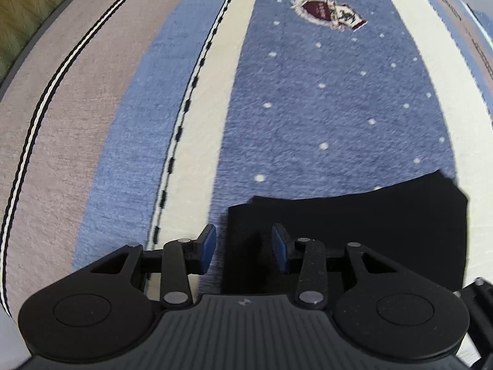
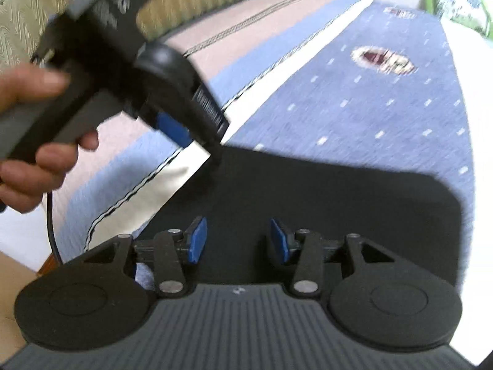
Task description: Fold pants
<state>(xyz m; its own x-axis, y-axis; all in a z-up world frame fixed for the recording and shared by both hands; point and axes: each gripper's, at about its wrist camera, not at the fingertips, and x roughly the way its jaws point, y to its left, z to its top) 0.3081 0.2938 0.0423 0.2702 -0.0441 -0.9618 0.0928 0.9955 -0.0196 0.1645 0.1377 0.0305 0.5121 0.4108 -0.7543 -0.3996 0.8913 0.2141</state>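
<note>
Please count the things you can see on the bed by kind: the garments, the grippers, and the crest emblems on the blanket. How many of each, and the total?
Pants, black, folded: 1
Grippers: 2, the left gripper and the right gripper, both with fingers apart
Crest emblems on the blanket: 1
Total: 4

Both devices are showing matte black bodies: the left gripper [image 1: 243, 248] and right gripper [image 2: 238, 240] each carrying blue pads [image 2: 197, 240], black linkage arms with silver screws, round discs on a ribbed grey base, while a black cable [image 2: 50, 231] is trailing below the hand [image 2: 34, 160].
</note>
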